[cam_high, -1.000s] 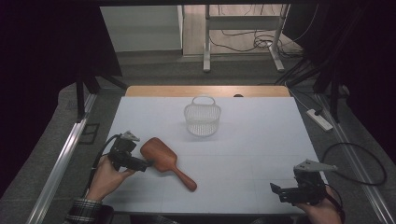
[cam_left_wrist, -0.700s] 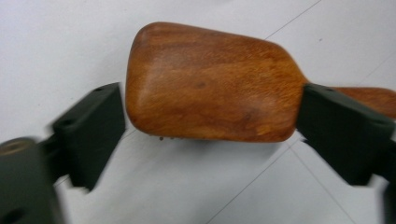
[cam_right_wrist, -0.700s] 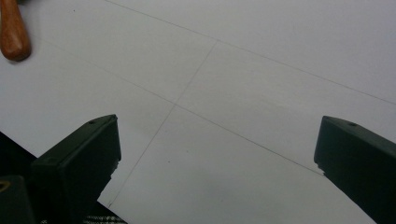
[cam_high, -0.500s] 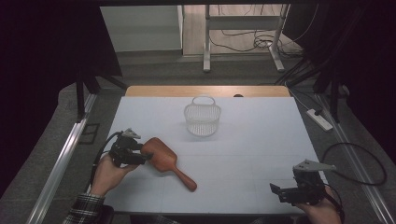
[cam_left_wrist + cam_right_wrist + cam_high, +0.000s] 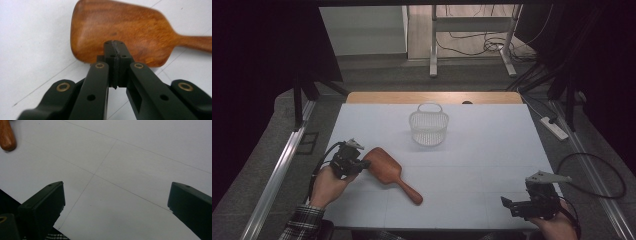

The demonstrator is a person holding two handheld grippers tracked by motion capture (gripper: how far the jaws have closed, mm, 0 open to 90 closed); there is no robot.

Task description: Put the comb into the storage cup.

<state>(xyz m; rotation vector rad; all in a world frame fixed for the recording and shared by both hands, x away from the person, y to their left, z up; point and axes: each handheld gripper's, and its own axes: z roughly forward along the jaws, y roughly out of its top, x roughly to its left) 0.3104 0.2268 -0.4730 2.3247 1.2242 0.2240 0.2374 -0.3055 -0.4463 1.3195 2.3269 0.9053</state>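
Observation:
A wooden paddle brush (image 5: pixel 384 169) lies on the white table (image 5: pixel 482 150) at the front left, its handle pointing toward the front centre. My left gripper (image 5: pixel 359 164) sits at the left edge of the brush head. In the left gripper view its jaws have just been closing and now meet pad to pad, shut (image 5: pixel 115 45), with nothing seen between them and the brush head (image 5: pixel 130 27) right behind the tips. My right gripper (image 5: pixel 512 205) rests at the front right corner, open (image 5: pixel 116 200) over bare table, with the brush's handle end (image 5: pixel 6 135) far off at the top left.
A white mesh basket (image 5: pixel 428 125) with a handle stands upright at the back centre of the table. A wooden strip (image 5: pixel 432 97) borders the far edge. Cables trail off both sides, and a power strip (image 5: pixel 554 127) lies on the floor to the right.
The left gripper's jaws have drawn together at the brush head. The brush, the basket and the right gripper have kept their places.

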